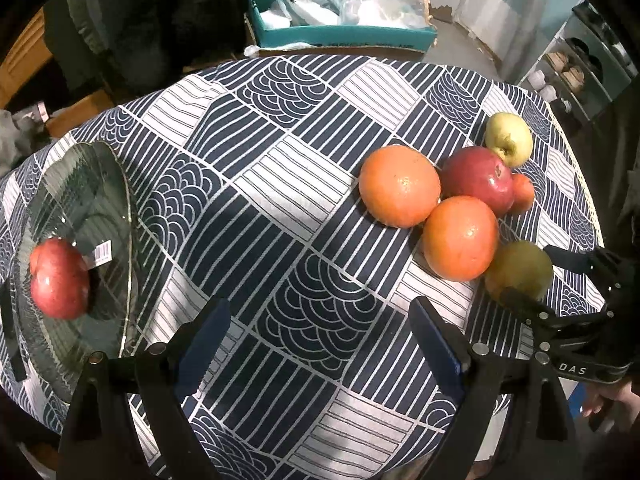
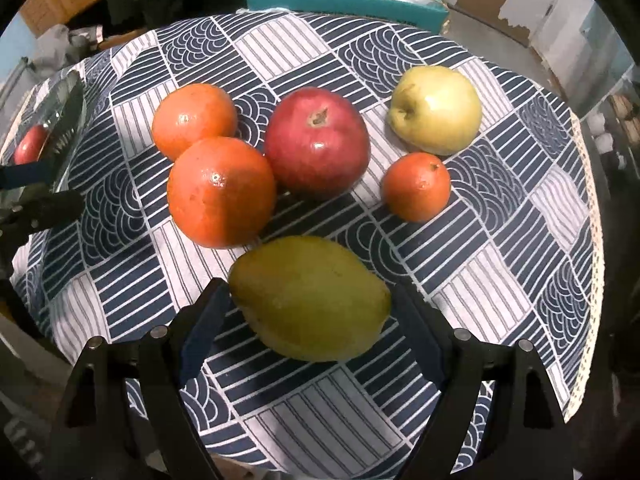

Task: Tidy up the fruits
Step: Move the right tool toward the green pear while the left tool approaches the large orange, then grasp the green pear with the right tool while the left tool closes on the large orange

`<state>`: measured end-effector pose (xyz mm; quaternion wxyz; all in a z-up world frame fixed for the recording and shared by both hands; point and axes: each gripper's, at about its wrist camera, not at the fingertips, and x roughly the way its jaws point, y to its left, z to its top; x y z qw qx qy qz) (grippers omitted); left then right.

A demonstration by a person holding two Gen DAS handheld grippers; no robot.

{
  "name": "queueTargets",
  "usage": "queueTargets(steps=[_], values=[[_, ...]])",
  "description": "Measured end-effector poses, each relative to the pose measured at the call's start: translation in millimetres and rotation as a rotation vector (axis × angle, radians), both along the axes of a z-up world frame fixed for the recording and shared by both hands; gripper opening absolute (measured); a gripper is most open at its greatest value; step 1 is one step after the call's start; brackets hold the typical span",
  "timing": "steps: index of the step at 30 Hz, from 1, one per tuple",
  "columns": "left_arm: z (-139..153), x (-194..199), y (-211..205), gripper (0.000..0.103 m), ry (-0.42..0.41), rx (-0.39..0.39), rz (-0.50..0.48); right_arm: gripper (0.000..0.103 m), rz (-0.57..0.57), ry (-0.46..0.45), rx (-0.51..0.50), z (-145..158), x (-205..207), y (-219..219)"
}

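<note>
Fruits lie in a loose cluster on the round surface (image 2: 520, 240), which is covered by a navy and white patterned cloth. In the right wrist view we see a yellow-green oval mango (image 2: 310, 300) at lower centre, lying on the cloth between the two fingers of our right claw (image 2: 308, 316); the jaws stand spread wide on either side of it, and we cannot tell whether either pad touches the skin. Above the mango sit two large round oranges, the nearer orange (image 2: 220, 192) left of centre and the farther orange (image 2: 194, 120) just behind it, touching. A shiny red apple (image 2: 316, 140) rests at centre, pressed against the nearer orange. A pale yellow-green apple (image 2: 436, 110) sits at upper right, and a small tangerine (image 2: 416, 186) lies below it, apart from the red apple.

In the left wrist view the same cluster fills the right half, with the mango (image 1: 520, 272) at the right edge partly behind the right claw (image 1: 560, 280). Our left claw (image 1: 320, 340) hangs released over bare cloth at lower centre, its blue-padded fingers wide apart and gripping nothing. At the left edge of that frame a clear ribbed glass bowl (image 1: 120, 216) stands on the surface, well apart from the cluster, and a second red apple (image 1: 60, 278) lies inside it beside a barcode sticker (image 1: 102, 252). A teal cardboard box (image 1: 344, 34) holding plastic bags sits beyond the surface at upper centre.
</note>
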<state>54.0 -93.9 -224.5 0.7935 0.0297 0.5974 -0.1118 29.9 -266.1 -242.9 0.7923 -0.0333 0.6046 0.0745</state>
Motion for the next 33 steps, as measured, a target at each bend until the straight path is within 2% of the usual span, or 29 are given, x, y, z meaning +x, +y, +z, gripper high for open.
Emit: queueTargets(steps=[4,8,14,21,26,33], values=[[-1.6,-0.5,-5.2,0.091,0.003,0.008,-0.018,0.084,0.018,0.063,0.01,-16.5,4.3,2.7],[-1.6,-0.1,-7.2,0.092,0.004,0.008,-0.023,0.083,0.035,0.05,0.017,-22.1,6.5,7.4],[-2.5,3.9,-8.3,0.092,0.003,0.006,-0.02,0.082,0.004,0.037,0.05,-23.0,10.2,4.4],[2.0,17.1,-12.9,0.091,-0.016,-0.037,0.002,0.081,-0.05,-0.019,0.09,-12.5,2.0,-11.3],[1.7,28.4,-20.9,0.092,-0.027,-0.053,0.016,0.081,-0.104,-0.095,0.107,12.6,-0.7,-24.8],[-6.5,46.7,-35.9,0.092,-0.033,-0.049,0.027,0.081,-0.179,-0.186,0.091,26.5,6.8,-41.8]])
